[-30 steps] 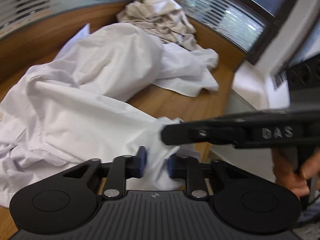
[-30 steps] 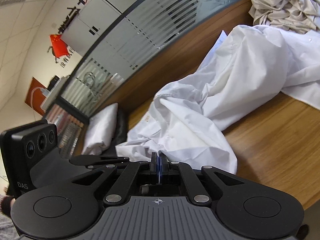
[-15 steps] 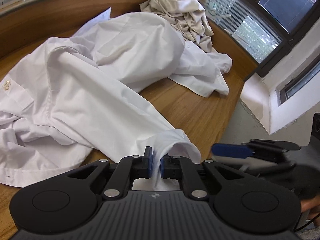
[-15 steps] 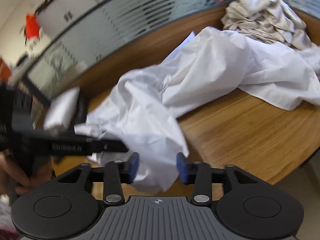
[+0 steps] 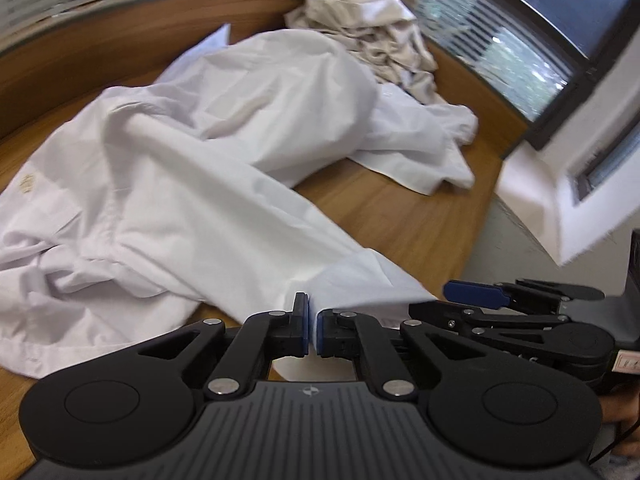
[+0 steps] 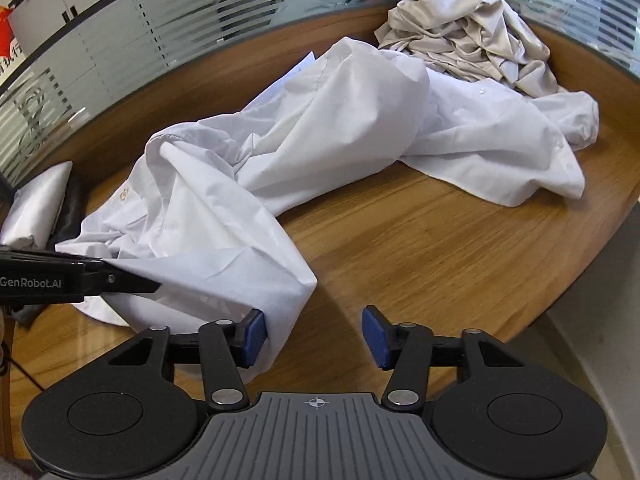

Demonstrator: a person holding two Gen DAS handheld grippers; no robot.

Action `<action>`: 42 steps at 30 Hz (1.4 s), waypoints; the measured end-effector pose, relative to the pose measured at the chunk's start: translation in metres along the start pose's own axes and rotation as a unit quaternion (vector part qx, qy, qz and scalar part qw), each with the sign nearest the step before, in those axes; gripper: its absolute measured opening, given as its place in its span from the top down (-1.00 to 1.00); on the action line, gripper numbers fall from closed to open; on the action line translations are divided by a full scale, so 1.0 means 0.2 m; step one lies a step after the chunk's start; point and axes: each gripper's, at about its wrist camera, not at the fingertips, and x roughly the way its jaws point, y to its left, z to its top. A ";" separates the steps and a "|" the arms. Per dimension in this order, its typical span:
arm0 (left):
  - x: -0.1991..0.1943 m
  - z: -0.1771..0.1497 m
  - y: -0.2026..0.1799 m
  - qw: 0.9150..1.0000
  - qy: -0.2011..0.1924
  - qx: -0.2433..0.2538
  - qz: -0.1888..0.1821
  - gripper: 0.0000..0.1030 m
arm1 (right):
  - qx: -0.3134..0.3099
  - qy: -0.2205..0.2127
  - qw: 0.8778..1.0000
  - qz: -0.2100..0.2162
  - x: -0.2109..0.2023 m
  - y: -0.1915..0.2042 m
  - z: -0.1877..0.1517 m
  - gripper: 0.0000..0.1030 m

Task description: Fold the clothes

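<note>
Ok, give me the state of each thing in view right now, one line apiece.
Left hand-held gripper: shut on the white shirt's cuff edge.
Right hand-held gripper: open, jaws just closing a little; cuff fabric against one pad only.
White shirt: unfolded, crumpled across the wooden table.
Beige garment: heaped at the table's far edge, untouched.

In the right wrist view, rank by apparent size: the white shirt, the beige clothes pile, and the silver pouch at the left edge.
1. White shirt, by far the largest, sprawled across the table.
2. Beige pile, at the far edge, so distance may shrink it.
3. Silver pouch, smallest, though cut off by the frame edge.
</note>
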 end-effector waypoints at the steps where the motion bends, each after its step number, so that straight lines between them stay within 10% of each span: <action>1: 0.01 0.00 -0.01 1.000 0.005 0.003 -0.006 0.92 | 0.000 0.001 1.000 0.004 -0.02 0.00 0.00 0.05; 8: 0.07 -0.03 -0.06 0.999 0.036 0.010 -0.031 0.89 | 0.016 0.011 0.997 0.081 -0.12 -0.01 0.02 0.72; 21: 0.16 -0.06 -0.05 0.996 0.081 0.007 -0.041 0.84 | -0.015 0.059 0.992 0.107 0.03 0.11 -0.01 0.54; 28: 0.23 -0.10 -0.04 0.994 0.104 0.003 -0.031 0.73 | -0.075 0.077 0.993 0.042 0.10 0.15 -0.12 0.26; 42: 0.33 -0.17 -0.07 0.991 0.131 0.016 -0.019 0.69 | -0.082 0.074 0.993 0.030 0.08 0.12 -0.24 0.73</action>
